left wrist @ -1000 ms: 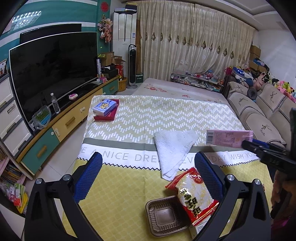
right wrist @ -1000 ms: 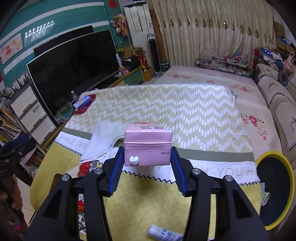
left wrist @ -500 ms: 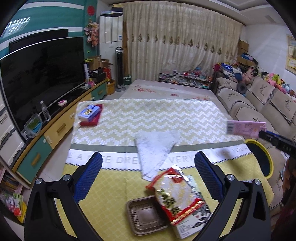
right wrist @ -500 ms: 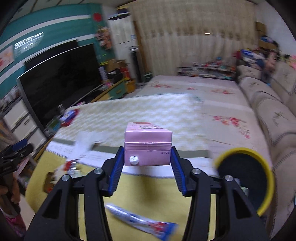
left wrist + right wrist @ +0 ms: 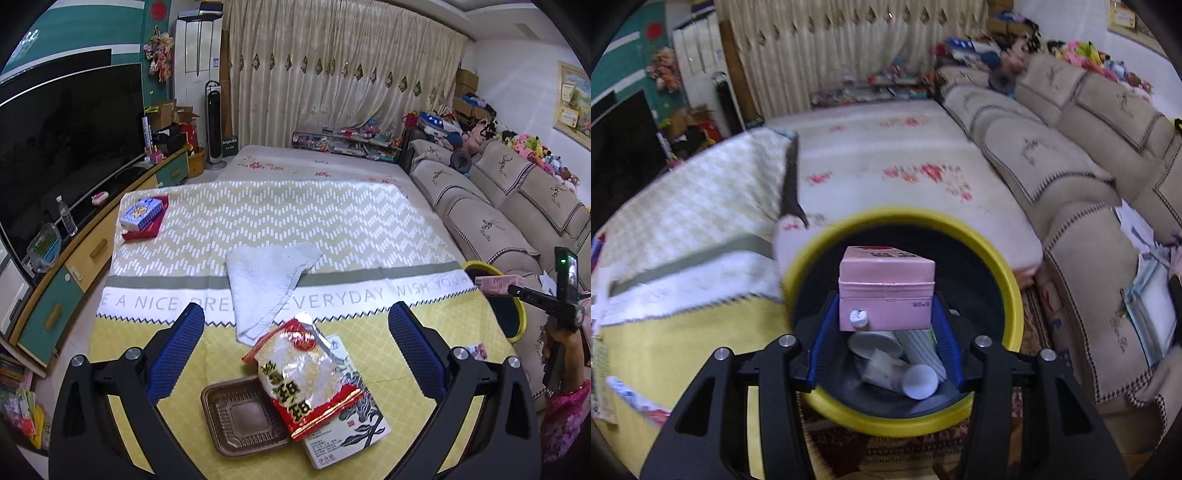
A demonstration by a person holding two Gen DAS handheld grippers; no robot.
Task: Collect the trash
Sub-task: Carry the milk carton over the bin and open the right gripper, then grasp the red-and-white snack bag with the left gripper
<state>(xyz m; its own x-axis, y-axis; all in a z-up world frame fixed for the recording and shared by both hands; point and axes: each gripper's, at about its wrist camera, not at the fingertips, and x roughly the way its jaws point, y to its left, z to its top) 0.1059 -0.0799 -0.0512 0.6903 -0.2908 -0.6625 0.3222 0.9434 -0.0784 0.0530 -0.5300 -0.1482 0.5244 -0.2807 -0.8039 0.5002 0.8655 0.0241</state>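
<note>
My right gripper [image 5: 885, 325] is shut on a pink carton [image 5: 886, 291] and holds it over the mouth of a yellow-rimmed black bin [image 5: 1015, 295], where white cups and other trash lie. From the left wrist view that carton [image 5: 493, 284] and the bin [image 5: 517, 321] show at the far right, off the table edge. My left gripper [image 5: 295, 347] stands open above the yellow tablecloth, with nothing between its fingers. Under it lie a red and white snack bag [image 5: 306, 376], a white patterned box [image 5: 351, 417] beneath the bag, and a brown plastic tray [image 5: 240, 417].
A white towel [image 5: 266, 273] lies mid-table, and a blue box on a red book [image 5: 142, 218] at the far left corner. A small wrapper [image 5: 476, 349] sits near the right edge. A sofa [image 5: 1089, 192] flanks the bin; a TV cabinet [image 5: 74, 258] runs along the left.
My right gripper swung right and down with the pink carton, from over the table to over the bin. The left gripper drifted a little over the snack bag and tray.
</note>
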